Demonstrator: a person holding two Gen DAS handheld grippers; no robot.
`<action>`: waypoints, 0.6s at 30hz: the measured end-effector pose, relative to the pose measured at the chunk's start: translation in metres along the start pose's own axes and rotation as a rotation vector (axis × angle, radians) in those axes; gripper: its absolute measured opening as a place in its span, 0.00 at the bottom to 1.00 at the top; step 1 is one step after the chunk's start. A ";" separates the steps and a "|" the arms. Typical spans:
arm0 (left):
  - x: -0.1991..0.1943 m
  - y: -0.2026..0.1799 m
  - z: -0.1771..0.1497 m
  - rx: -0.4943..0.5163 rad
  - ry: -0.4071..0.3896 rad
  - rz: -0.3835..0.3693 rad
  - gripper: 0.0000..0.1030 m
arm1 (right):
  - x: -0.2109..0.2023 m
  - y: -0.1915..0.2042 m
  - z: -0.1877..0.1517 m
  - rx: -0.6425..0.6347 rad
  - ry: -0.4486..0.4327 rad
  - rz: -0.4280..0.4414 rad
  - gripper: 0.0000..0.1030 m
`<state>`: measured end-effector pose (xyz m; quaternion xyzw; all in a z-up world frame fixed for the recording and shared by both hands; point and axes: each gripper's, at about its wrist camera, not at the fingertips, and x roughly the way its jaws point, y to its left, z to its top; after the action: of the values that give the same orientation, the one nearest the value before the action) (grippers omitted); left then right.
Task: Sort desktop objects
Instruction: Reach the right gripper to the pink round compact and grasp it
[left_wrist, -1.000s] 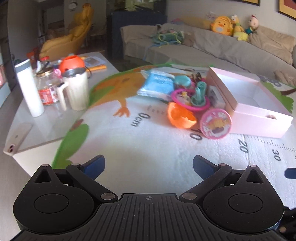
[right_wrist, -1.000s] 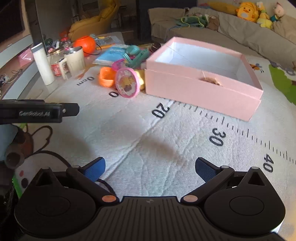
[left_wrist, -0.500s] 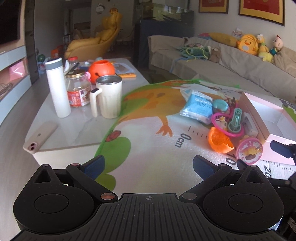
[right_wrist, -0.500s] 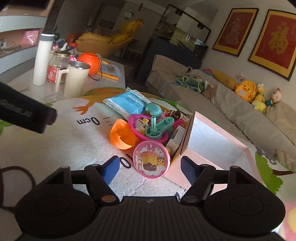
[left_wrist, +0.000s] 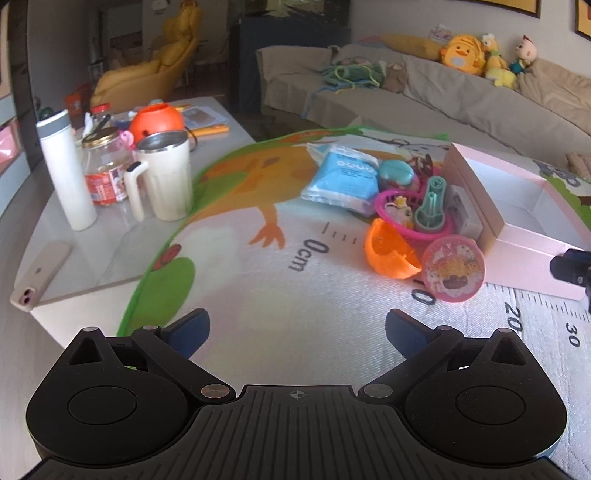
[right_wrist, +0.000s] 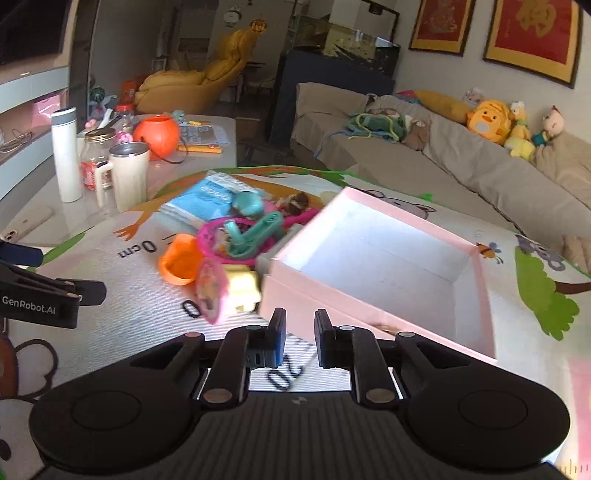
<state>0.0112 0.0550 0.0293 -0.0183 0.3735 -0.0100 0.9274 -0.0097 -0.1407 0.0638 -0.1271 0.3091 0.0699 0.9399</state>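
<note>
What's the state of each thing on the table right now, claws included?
Left claw: open, nothing between the fingers.
Right claw: shut, nothing held.
Pink box: lid off, looks empty.
Orange capsule half: open shell, on its side.
Pink basket: upright, holds a teal toy.
Cream mug: upright, no lid.
Glass jar: upright, lid on.
White bottle: upright, capped.

white flask (left_wrist: 66, 170), glass jar (left_wrist: 103, 170), cream mug (left_wrist: 166, 173), phone (left_wrist: 40, 273); plush toys (right_wrist: 491, 122) on sofa (right_wrist: 480, 173)
</note>
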 end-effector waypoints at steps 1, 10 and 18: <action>0.004 -0.005 0.002 0.013 0.002 0.003 1.00 | 0.000 -0.010 -0.001 0.015 -0.004 -0.019 0.16; 0.010 -0.010 0.006 0.041 0.012 0.038 1.00 | 0.037 -0.101 -0.001 0.252 -0.021 -0.298 0.57; 0.008 -0.003 0.005 0.109 -0.014 0.001 1.00 | 0.100 -0.117 0.007 0.235 0.058 -0.245 0.49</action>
<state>0.0208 0.0520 0.0277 0.0326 0.3661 -0.0296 0.9295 0.0991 -0.2459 0.0322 -0.0551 0.3245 -0.0852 0.9404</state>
